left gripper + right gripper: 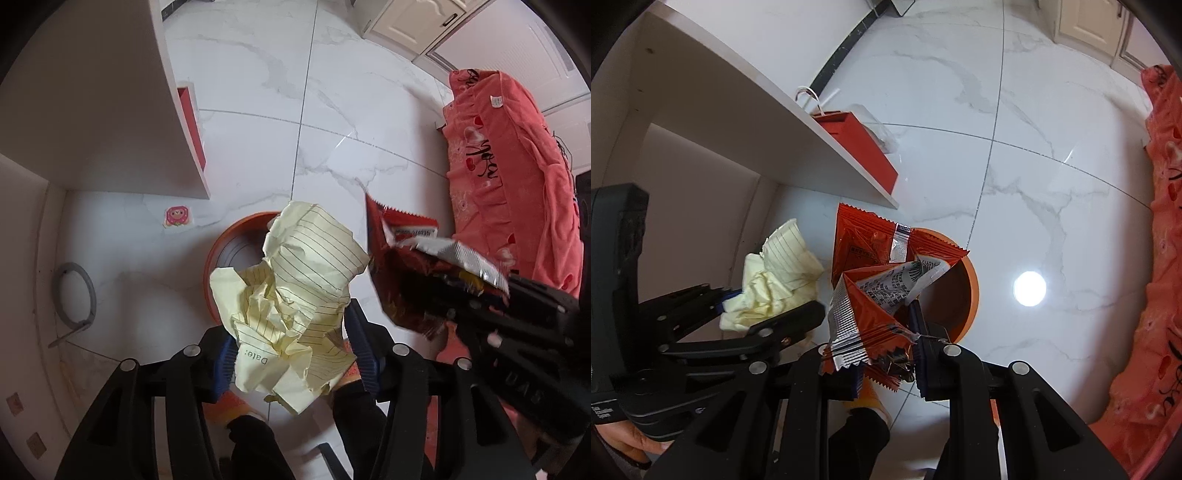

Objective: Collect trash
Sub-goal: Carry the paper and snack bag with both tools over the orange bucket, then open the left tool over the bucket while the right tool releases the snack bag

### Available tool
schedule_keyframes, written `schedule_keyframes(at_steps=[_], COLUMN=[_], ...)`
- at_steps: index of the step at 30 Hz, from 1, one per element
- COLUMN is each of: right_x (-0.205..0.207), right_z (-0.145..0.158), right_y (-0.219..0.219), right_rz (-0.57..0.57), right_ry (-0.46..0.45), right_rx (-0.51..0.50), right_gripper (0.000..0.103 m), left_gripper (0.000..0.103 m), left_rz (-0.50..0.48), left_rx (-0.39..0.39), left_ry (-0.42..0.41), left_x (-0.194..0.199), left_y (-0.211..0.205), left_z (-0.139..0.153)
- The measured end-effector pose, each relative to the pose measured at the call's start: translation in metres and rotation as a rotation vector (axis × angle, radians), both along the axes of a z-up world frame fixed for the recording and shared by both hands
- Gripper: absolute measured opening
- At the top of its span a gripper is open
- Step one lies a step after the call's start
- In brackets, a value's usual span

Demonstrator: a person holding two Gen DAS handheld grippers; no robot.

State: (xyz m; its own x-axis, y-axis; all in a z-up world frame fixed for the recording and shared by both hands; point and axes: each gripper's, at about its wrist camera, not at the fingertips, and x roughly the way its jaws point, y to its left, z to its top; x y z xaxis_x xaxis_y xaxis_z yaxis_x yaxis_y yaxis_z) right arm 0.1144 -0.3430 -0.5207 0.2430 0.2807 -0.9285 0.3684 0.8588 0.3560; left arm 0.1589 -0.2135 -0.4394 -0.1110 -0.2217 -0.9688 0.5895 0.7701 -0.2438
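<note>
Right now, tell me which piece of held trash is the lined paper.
The crumpled yellow paper in the left gripper: pale, ruled, printed "Date:". The right gripper holds the red snack wrapper, glossy with a silver lining, over the orange bin.

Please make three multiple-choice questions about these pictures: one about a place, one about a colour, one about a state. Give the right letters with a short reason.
1. Where is the round orange plastic bin?
A. On the floor, below both grippers
B. On the shelf
C. On the sofa

2. What colour is the crumpled lined paper?
A. Blue
B. Pale yellow
C. Green

3. What is the right gripper doing?
A. Open, empty
B. Shut on the red foil snack wrapper
C. Resting in the bin

Answers:
A, the bin stands on the tiles.
B, the paper in the left gripper is yellow.
C is wrong; B, the right gripper clamps the wrapper.
</note>
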Motion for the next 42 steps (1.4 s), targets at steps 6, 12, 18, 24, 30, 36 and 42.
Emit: schedule_keyframes(at_steps=[6,12,18,24,30,36,42], right_x=[0.000,0.003,0.005,0.005,0.005,0.006,0.003], right_z=[-0.007,-0.004,-0.002,-0.001,0.003,0.008,0.018], right_y=[-0.003,-0.002,0.002,0.005,0.006,0.009,0.012], right_rz=[-0.003,0.020,0.020,0.025,0.023,0.031,0.034], right_ry=[0.006,0.002,-0.001,0.008,0.000,-0.007,-0.012], right_rx=[0.014,0.019,0.029,0.036,0.051,0.051,0.047], right_gripper=[0.024,0.028,0.040,0.047,0.058,0.058,0.058], left_gripper=[0.073,0.076,0.076,0.076,0.076,0.076,0.076], left_rz=[-0.003,-0.002,-0.016,-0.026,-0.016,-0.016,-0.013], left_rx=[0.025,0.021,0.039,0.057,0.075,0.078,0.068], left_ry=[-0.011,-0.027,-0.036,-0.042,-0.045,-0.043,-0.048], left_x=[0.000,0.002,0.004,0.003,0.002,0.001,0.000], left_y=[0.006,0.005,0.005,0.004,0.009,0.014,0.014], left_z=[-0.017,-0.018,-0.020,-0.020,-0.019,-0.017,-0.008])
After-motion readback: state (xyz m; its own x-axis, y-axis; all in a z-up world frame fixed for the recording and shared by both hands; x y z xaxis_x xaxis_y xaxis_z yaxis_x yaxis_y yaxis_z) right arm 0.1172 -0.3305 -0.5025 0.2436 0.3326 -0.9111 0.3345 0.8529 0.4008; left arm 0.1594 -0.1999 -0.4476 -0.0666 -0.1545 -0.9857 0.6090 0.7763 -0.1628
